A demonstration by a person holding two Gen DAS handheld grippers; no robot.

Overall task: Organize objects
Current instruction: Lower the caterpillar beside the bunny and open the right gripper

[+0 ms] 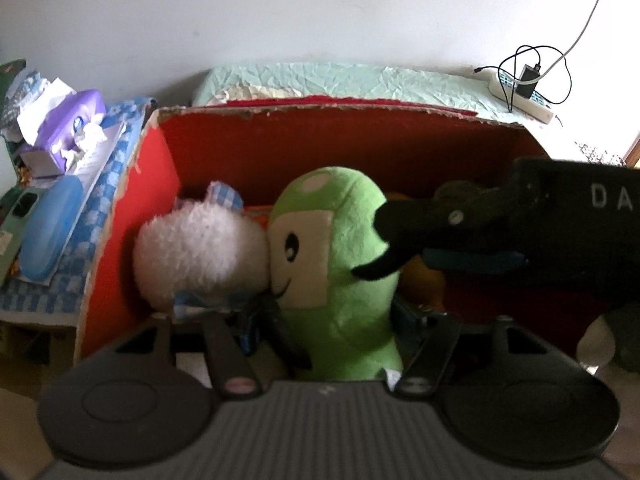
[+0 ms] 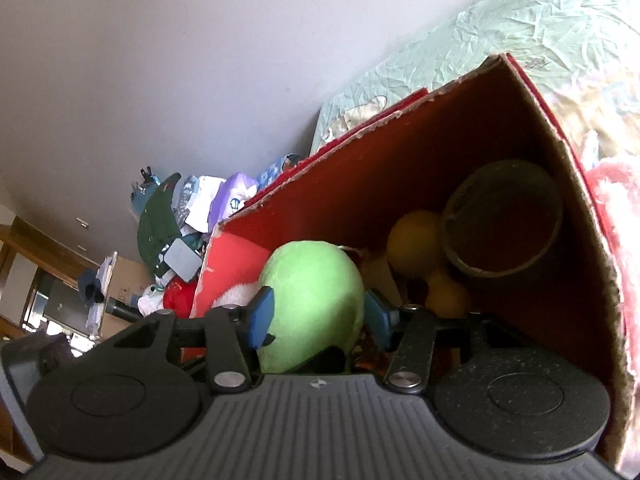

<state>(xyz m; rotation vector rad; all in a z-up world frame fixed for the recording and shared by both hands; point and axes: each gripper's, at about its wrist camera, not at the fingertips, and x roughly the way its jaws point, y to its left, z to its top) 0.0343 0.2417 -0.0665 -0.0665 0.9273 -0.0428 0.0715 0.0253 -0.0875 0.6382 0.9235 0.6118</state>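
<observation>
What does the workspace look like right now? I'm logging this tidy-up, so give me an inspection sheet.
Surface: bed, pale green crumpled sheet.
Job's things: red box holding green plush, white fluffy plush, yellow toy, dark cup.
Clutter: purple tissue pack, blue case beside box.
Grippers: left gripper and right gripper both straddle green plush.
Cables: power strip, charger cord.
Surroundings: white wall.

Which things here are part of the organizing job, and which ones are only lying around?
Job: red cardboard box; green plush toy; white fluffy toy; yellow toy; round basket.
Lying about: tissue pack; blue case; power strip.
</observation>
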